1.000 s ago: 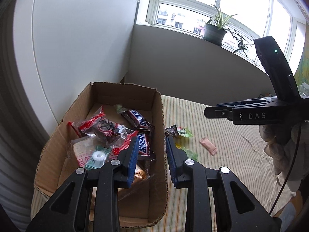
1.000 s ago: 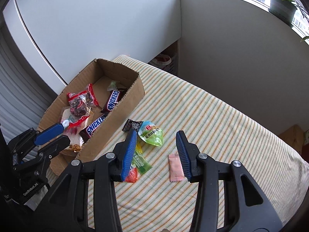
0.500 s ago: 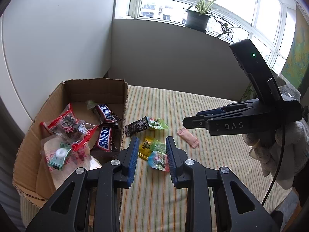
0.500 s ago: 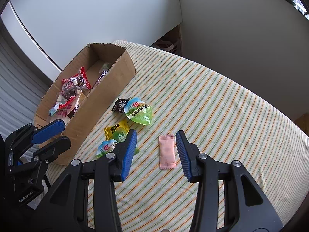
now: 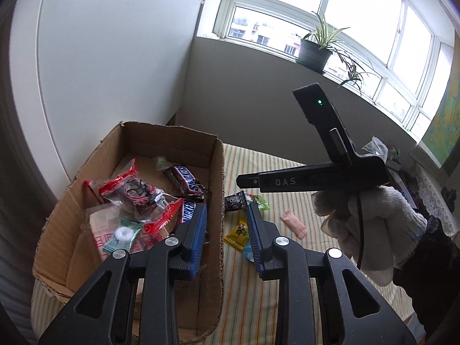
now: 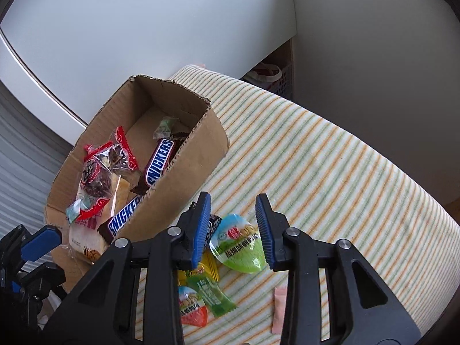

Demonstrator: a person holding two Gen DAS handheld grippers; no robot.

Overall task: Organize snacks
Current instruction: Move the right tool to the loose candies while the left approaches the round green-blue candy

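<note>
Most snacks already lie in my cardboard box (image 6: 184, 178); a few packets remain outside on the striped cloth (image 6: 330, 172). My right gripper (image 6: 233, 224) is closing over the green jelly cup (image 6: 240, 248), not yet pinching. My left gripper (image 5: 225, 231) holds nothing, straddling the box wall with a narrow gap.

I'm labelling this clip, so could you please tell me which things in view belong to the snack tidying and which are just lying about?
Part of the job:
- cardboard box
- Snickers bars
- green jelly cup, between the closing right gripper jaws, not yet pinched
- pink packet
- yellow candy

Just lying about:
- potted plant
- striped cloth
</note>
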